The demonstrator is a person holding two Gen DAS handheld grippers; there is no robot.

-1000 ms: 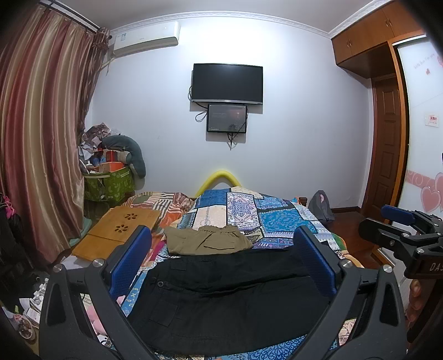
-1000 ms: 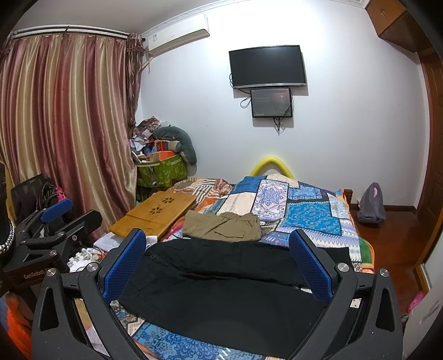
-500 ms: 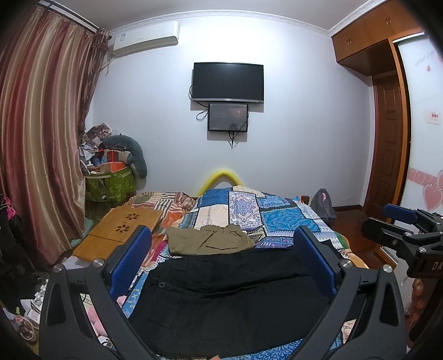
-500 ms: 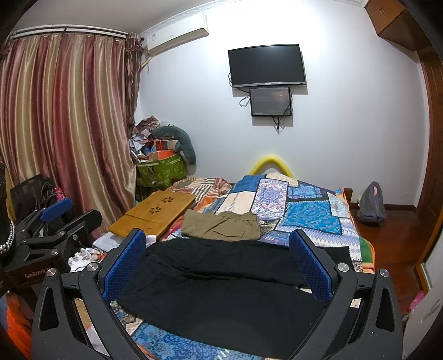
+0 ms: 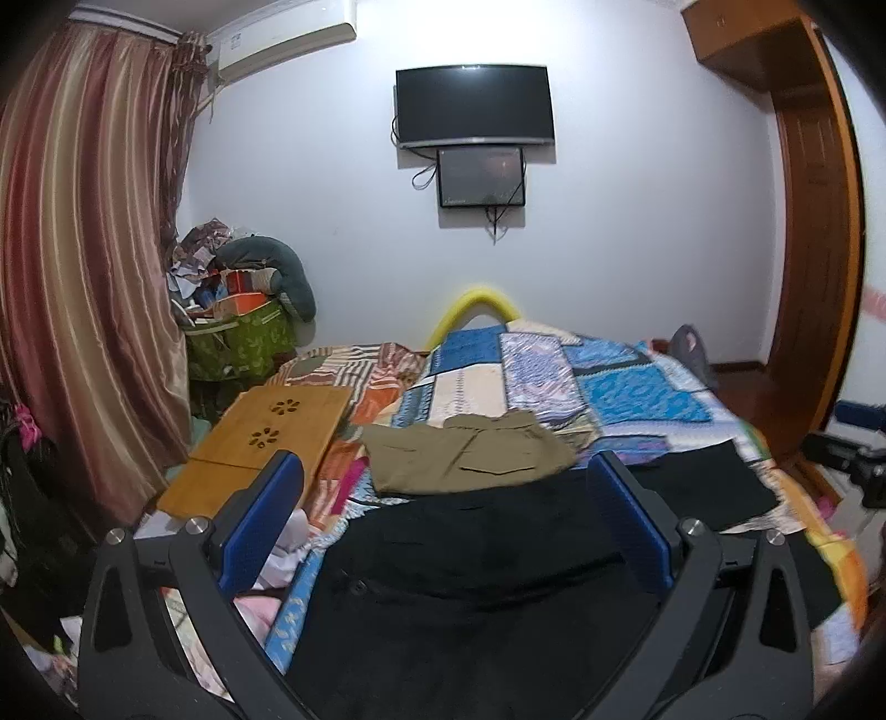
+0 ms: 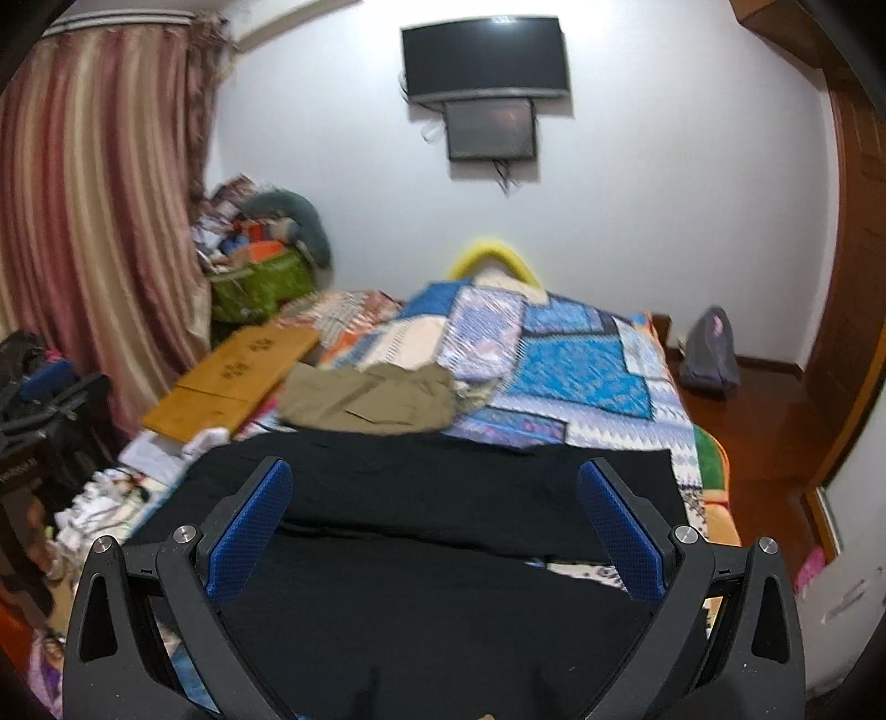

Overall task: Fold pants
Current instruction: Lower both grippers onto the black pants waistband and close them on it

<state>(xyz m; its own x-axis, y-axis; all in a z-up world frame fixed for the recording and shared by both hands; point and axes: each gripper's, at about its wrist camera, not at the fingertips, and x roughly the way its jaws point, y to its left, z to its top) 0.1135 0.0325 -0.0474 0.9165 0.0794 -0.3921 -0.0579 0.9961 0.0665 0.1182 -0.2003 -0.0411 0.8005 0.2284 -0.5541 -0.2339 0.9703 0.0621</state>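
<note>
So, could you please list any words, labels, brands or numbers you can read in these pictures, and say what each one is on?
None can be read.
Air conditioner: a small dark mark on its front, too small to read.
Television: no brand name legible.
Other gripper, at the left edge of the right wrist view: pale lettering on its black body, too blurred to read.

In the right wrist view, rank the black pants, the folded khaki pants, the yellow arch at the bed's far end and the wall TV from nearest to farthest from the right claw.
1. Black pants: spread right under the open right claw.
2. Khaki pants: folded, just beyond, slightly left.
3. Yellow arch: far end of the bed.
4. TV: on the wall above.
</note>
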